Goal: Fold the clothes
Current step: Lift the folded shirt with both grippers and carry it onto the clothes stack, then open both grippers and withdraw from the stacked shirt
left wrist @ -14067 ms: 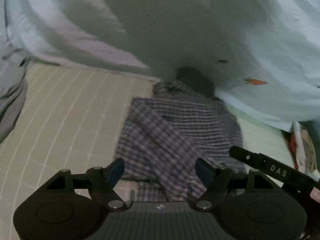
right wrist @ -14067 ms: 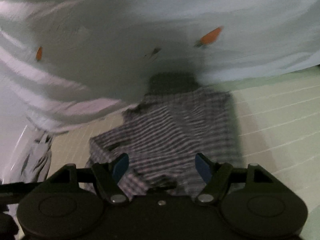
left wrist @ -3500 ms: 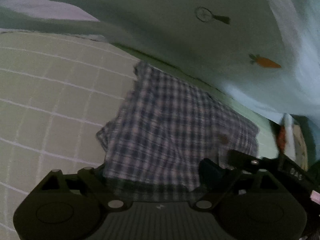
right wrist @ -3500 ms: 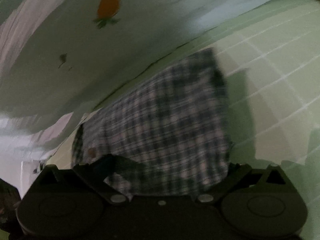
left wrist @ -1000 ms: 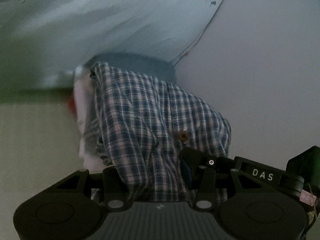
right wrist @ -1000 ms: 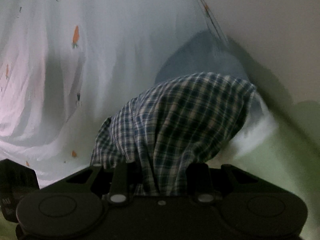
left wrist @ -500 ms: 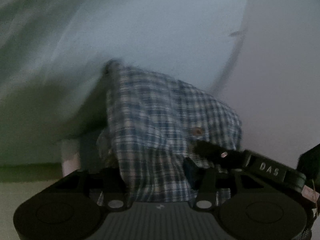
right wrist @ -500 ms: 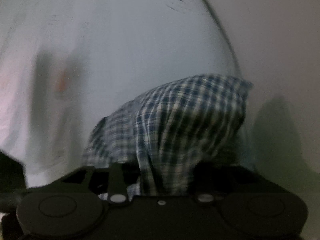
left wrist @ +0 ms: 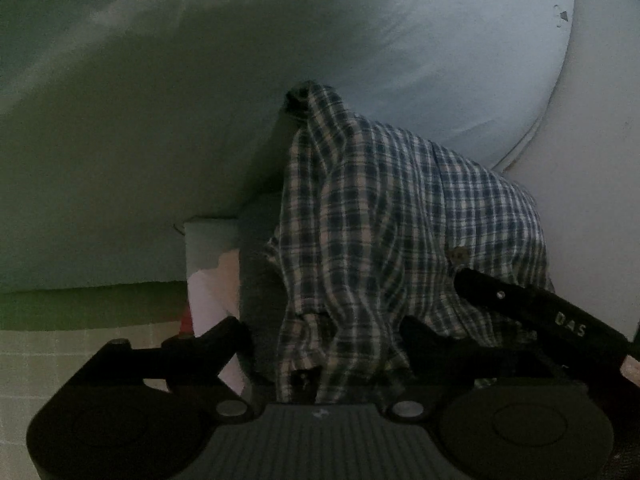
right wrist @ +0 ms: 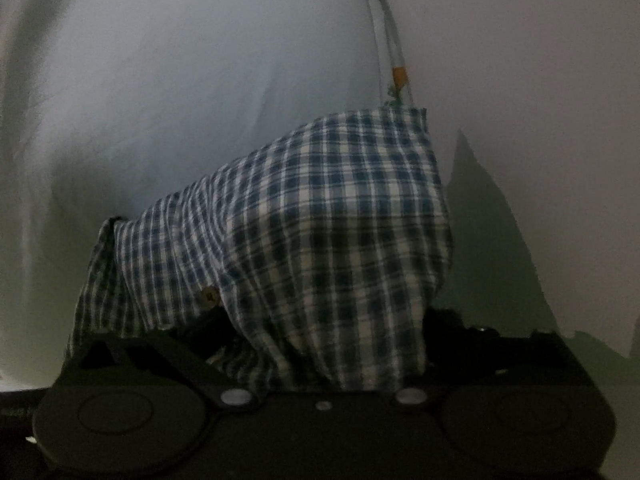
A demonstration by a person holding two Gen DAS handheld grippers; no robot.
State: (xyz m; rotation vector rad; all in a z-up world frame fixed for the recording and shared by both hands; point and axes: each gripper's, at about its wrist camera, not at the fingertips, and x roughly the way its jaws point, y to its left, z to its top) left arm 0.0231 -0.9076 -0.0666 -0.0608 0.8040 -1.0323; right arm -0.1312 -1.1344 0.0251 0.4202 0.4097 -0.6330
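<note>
- The left tongs are seen angled downward, with the two black arms spread apart; they have just been opening, and the folded blue-and-white checked cotton shirt hangs between the arms without being pinched.
- The right tongs are likewise pointed downward and have just been opening to a wide stance; the checked shirt is draped over the gap and the fingertips are hidden by it, so no clamping is seen.
- In the left wrist view, the black arm of the right tongs, marked with white letters, is seen crossing in from the right, just beside the shirt's near right edge.
- The shirt is set in a mound on a stack of folded clothes, pale and grey layers showing at its left.
- A pale blue sheet with small carrot prints is seen behind the shirt, and a plain white wall to the far right.
- A pale green bed cover with a white grid is seen at the near left.
</note>
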